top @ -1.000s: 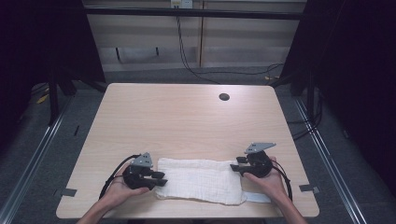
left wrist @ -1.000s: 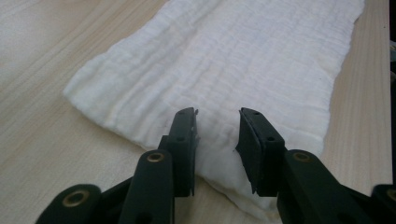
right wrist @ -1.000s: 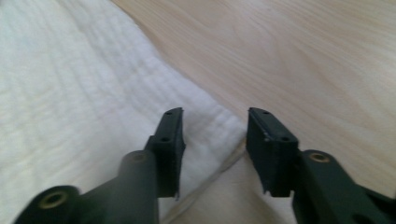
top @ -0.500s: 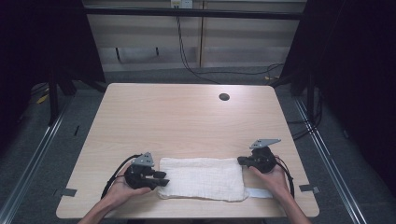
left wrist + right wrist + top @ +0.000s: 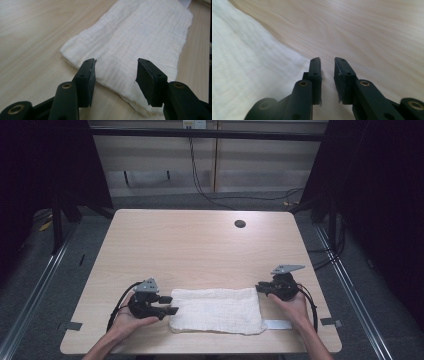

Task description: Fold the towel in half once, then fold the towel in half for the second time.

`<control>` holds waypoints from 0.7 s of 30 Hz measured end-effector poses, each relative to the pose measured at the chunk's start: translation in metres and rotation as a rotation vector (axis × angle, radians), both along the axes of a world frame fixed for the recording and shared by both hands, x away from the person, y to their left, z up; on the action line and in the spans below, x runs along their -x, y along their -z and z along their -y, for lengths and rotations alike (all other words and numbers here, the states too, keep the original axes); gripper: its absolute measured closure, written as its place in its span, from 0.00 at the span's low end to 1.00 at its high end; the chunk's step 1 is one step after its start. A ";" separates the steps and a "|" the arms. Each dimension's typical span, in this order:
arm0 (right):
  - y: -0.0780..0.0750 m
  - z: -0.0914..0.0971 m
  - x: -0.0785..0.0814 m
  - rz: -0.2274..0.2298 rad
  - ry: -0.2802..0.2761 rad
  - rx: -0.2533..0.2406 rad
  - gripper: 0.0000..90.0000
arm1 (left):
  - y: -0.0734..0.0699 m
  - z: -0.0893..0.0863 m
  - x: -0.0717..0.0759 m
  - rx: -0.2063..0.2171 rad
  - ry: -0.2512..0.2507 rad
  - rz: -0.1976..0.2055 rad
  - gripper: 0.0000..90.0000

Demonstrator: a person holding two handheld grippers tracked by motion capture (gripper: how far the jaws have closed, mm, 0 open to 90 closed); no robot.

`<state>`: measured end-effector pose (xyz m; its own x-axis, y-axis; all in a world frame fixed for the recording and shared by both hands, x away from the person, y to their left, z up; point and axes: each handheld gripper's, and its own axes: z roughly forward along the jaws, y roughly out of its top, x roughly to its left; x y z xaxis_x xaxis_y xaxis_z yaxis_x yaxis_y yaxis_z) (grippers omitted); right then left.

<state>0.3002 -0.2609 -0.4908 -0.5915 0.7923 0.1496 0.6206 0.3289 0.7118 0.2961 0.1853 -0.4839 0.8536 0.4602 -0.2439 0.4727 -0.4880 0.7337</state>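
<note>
Folded white woven cloth (image 5: pixel 216 310) lying flat near front edge of pale wooden table (image 5: pixel 200 245). Left gripper (image 5: pixel 116 75) at cloth's left end, jaws just opened wide, gripping nothing. Right gripper (image 5: pixel 327 72) at cloth's right end, jaws just parting, narrow empty gap.

cloth (image 5: pixel 216 310): white, fine crinkled weave you see up close
table (image 5: pixel 200 245): pale wood grain
your left gripper (image 5: pixel 172 306): black, grey top plate
your right gripper (image 5: pixel 259 288): black, grey plate
strip (image 5: pixel 276 324) at 5 o'clock of cloth: white
</note>
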 end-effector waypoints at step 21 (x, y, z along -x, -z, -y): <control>-0.019 -0.069 0.028 0.014 -0.234 -0.069 0.59 | -0.018 0.003 -0.024 0.031 -0.052 -0.031 0.51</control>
